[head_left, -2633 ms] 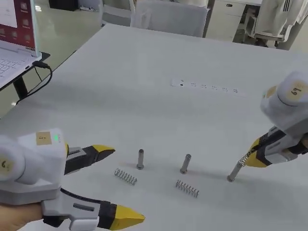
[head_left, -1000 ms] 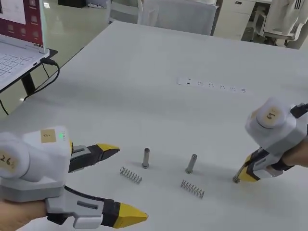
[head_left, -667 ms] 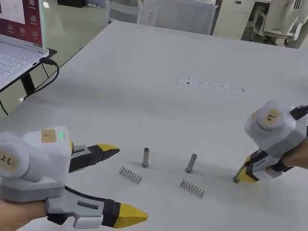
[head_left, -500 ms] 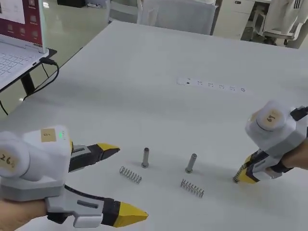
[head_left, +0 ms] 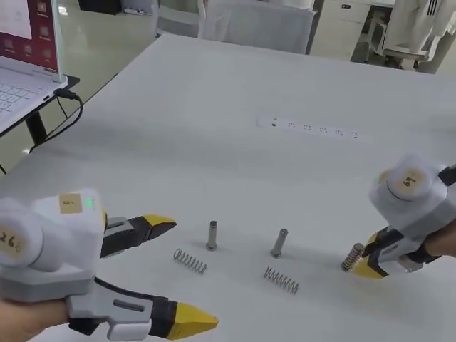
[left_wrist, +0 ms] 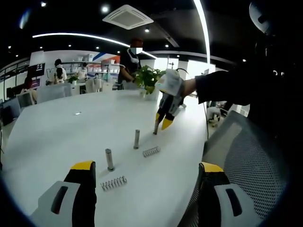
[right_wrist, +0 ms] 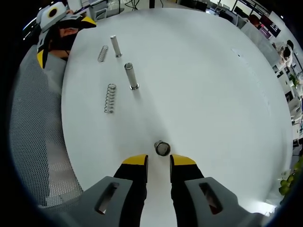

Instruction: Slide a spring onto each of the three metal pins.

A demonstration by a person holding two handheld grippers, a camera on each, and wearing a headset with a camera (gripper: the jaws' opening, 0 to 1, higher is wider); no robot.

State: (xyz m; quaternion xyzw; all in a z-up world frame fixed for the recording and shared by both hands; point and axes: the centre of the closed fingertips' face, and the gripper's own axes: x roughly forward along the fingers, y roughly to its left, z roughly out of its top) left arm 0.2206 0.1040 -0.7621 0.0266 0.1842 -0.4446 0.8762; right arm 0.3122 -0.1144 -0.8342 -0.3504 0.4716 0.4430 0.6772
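1. My left gripper (left_wrist: 147, 166) is spread wide, holding nothing, low over the table (head_left: 214, 128).
2. My right gripper (right_wrist: 159, 161) is slightly parted and empty, just behind the right pin (right_wrist: 162, 148), which wears the fitted spring (head_left: 351, 257).
3. The left spring (head_left: 189, 261) lies beside the left pin (head_left: 211, 235), the middle spring (head_left: 281, 279) beside the middle pin (head_left: 278, 243).

The white table (head_left: 235, 92) carries three upright metal pins (head_left: 211, 235), two loose springs (head_left: 189, 261) and a power strip (head_left: 313, 130).
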